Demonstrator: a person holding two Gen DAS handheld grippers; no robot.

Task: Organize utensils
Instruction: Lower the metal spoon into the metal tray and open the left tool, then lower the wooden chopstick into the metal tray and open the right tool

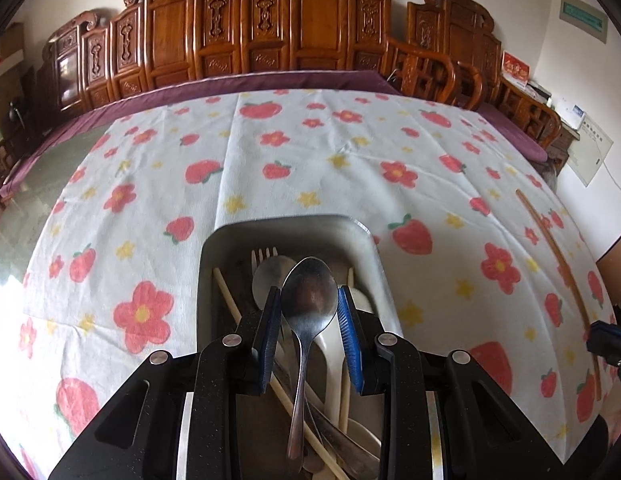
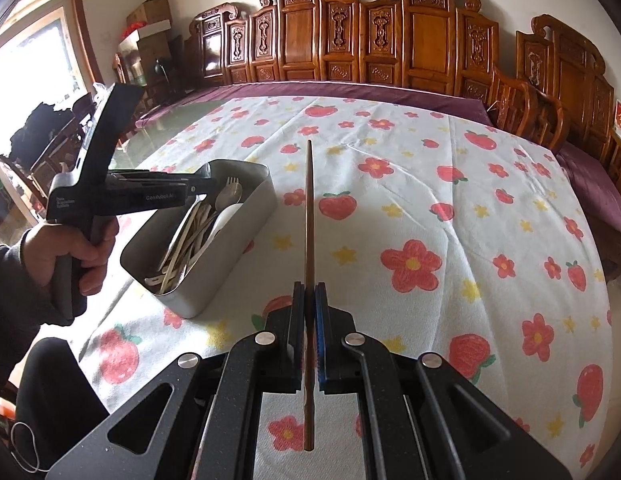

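My left gripper (image 1: 308, 290) is shut on a metal spoon (image 1: 309, 308), pads against the sides of its bowl and the handle pointing back at the camera. It hangs over an open metal tin (image 1: 286, 222) that holds several utensils: a fork, spoons, pale chopsticks and a white spoon. The right wrist view shows the same tin (image 2: 230, 260) at the left, with the left gripper (image 2: 204, 184) above its far end. My right gripper (image 2: 309, 286) is shut on a long brown chopstick (image 2: 309, 216) that points away over the cloth, to the right of the tin.
A white tablecloth (image 2: 430, 200) printed with red flowers and strawberries covers the table. Carved wooden chairs (image 2: 390, 40) line the far side. A person's hand (image 2: 82, 252) grips the left handle. Boxes are stacked near the window at the far left.
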